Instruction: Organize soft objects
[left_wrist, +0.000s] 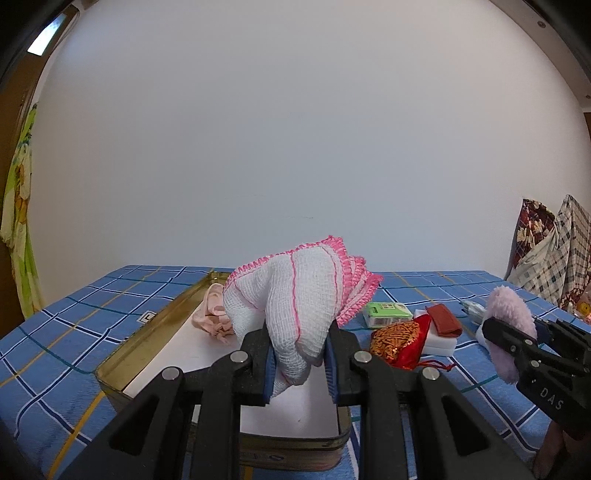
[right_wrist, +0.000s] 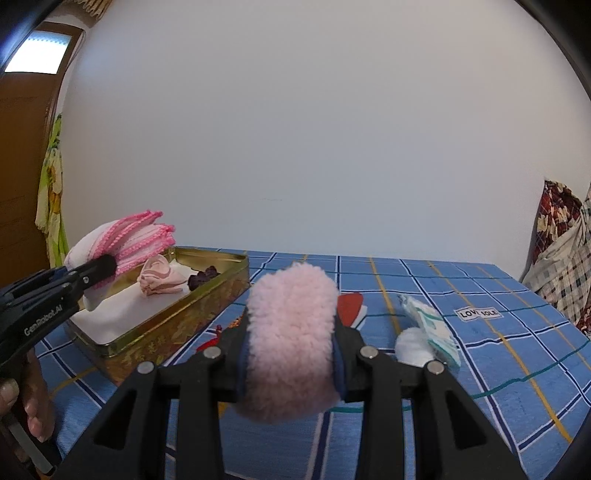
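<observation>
Carefully lower the white cloth (left_wrist: 295, 295), pinched in the left claw (left_wrist: 300, 363), over the gold tin (left_wrist: 147, 332); the right claw (right_wrist: 291, 363) clamps a pink fluffy pad (right_wrist: 291, 332), probably next.

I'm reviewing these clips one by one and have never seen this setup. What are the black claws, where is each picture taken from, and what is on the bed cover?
There is no robot here. A person holds a black two-finger gripper in each hand, and each gripper carries a wide-angle camera that looks along its fingers. So one picture is the left gripper's view, the other the right gripper's view.

The left gripper is shut on a white cloth with pink edging, held above an open gold tin. A small pink fabric piece already lies in the tin.

The right gripper is shut on a fluffy pink puff.

On the blue checked cover lie a green packet, a red and gold pouch, a white block and a white cotton pad.
</observation>
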